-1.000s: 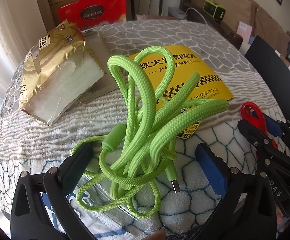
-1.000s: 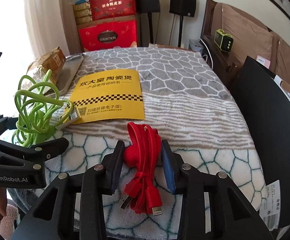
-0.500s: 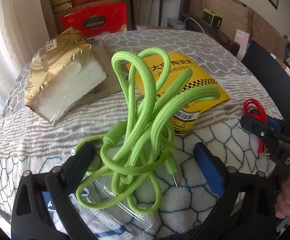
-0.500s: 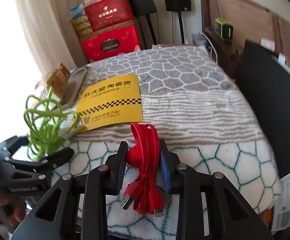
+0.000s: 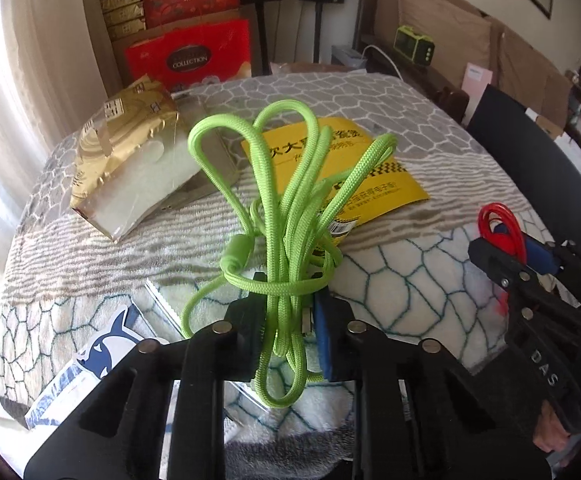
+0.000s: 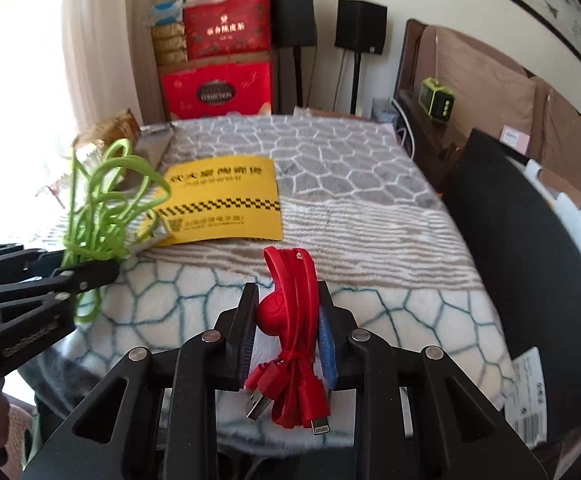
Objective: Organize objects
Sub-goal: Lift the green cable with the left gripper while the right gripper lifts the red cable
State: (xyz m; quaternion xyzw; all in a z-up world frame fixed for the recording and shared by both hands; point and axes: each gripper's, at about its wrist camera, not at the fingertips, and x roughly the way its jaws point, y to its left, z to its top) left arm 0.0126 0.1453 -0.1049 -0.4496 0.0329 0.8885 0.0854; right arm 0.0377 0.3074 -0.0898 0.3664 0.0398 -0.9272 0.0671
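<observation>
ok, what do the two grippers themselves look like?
Both match: the left gripper and the right gripper are matte black, angular linkage frames with silver pivot pins, triangular cut-outs and blue pads. White "DAS" lettering on the right one's side.

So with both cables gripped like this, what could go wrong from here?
The left gripper has just closed on the green cable low in the bundle; its long loose loops could snag the yellow booklet or the gold packet. The right gripper pinches the red cable mid-bundle, with plugs dangling below that may catch on the blanket.
</observation>
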